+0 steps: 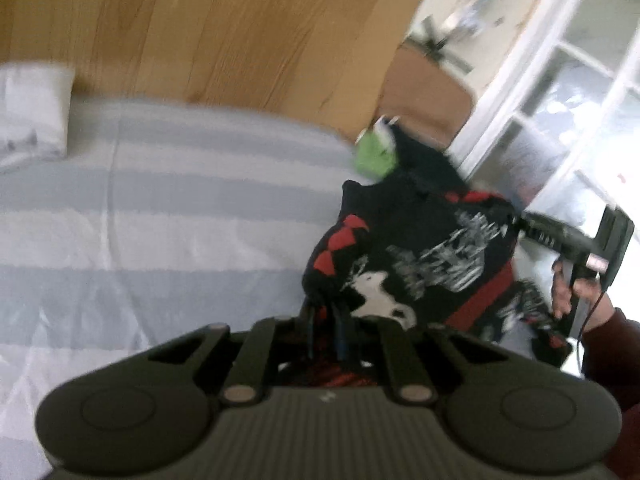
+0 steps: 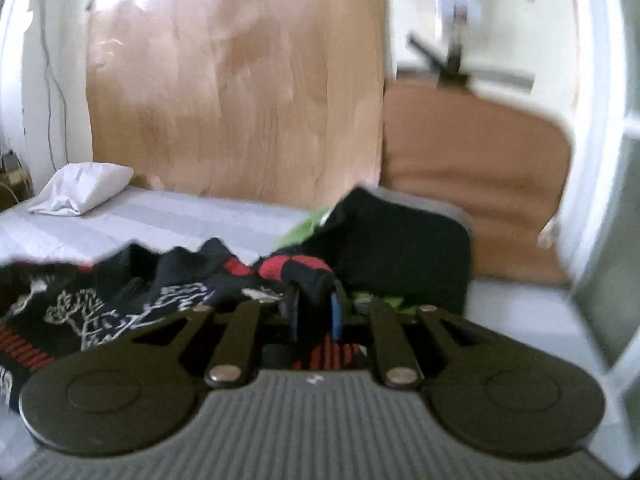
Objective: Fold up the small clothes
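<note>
Both views were motion-blurred. The left gripper (image 1: 325,332) pinched a bunched corner of the black garment (image 1: 420,256), printed red and white; the right gripper (image 2: 315,308) pinched its rolled edge. It lay at three o'clock on the striped bed (image 1: 160,208), half covering a green cloth (image 1: 374,156).

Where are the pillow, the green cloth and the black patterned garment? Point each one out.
pillow (image 2: 82,188): right wrist view, on the middle of its white top.
green cloth (image 1: 374,154): left wrist view, on its bright green bulge.
black patterned garment (image 1: 436,258): left wrist view, on its white print.
</note>
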Tool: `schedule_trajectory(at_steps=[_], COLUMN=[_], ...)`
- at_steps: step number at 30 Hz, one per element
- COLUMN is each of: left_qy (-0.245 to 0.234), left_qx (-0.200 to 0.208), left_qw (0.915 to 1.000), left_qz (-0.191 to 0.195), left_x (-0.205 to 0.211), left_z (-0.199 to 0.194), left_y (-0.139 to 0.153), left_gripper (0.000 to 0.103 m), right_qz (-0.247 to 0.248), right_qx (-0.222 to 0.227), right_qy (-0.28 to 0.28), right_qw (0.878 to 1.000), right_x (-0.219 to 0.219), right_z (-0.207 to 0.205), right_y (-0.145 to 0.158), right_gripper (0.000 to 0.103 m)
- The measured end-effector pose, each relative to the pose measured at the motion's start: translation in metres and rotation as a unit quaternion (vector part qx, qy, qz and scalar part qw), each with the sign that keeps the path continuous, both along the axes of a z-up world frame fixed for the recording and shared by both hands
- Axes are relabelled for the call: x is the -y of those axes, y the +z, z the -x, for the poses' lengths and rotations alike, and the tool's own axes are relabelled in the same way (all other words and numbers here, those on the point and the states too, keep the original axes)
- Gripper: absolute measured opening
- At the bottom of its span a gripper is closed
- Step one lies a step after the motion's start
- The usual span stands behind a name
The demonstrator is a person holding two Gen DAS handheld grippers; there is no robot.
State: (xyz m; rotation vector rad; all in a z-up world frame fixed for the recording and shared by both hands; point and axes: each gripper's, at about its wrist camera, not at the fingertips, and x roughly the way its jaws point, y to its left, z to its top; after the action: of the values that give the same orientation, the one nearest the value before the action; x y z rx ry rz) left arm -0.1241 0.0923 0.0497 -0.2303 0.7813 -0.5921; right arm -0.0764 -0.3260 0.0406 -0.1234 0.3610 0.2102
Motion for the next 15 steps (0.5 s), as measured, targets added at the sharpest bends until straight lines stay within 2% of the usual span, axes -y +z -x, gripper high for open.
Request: schedule_trajectory(at_steps=[3, 7, 10, 13, 15], left_qy=[-0.011, -0.022, -0.019, -0.032, -0.038], left_qx=[0.038, 0.073, 0.037, 0.008, 0.0], left_qw=[0.999, 0.9967, 0.9987, 0.9994, 0.9993], left_qz=[0.02, 0.025, 0.029, 0.013, 0.002], left_x=[-0.007, -0.013, -0.016, -0.006, 0.0], left_z=[0.026, 0.051, 0.045, 0.031, 0.024], left_y=[0.018, 0.022, 0.005, -0.012, -0.019], left_gripper=[0.009, 0.009, 0.01, 0.014, 0.033], right_qz=[-0.007, -0.052, -0.106, -0.112, -0.108], right_qx=[0.039, 0.05, 0.003, -0.039, -0.058], right_qy=[-0.008, -0.03, -0.054, -0.061, -0.059], right_qw=[0.999, 0.997, 0.993, 0.991, 0.991], right_x=[-0.001, 0.014, 0.033, 0.035, 0.032], right_z=[0.049, 0.101, 0.119, 0.115, 0.111], right_y=[0.007, 0.0, -0.024, -0.045, -0.049], right_gripper=[0.017, 0.016, 0.017, 0.017, 0.02])
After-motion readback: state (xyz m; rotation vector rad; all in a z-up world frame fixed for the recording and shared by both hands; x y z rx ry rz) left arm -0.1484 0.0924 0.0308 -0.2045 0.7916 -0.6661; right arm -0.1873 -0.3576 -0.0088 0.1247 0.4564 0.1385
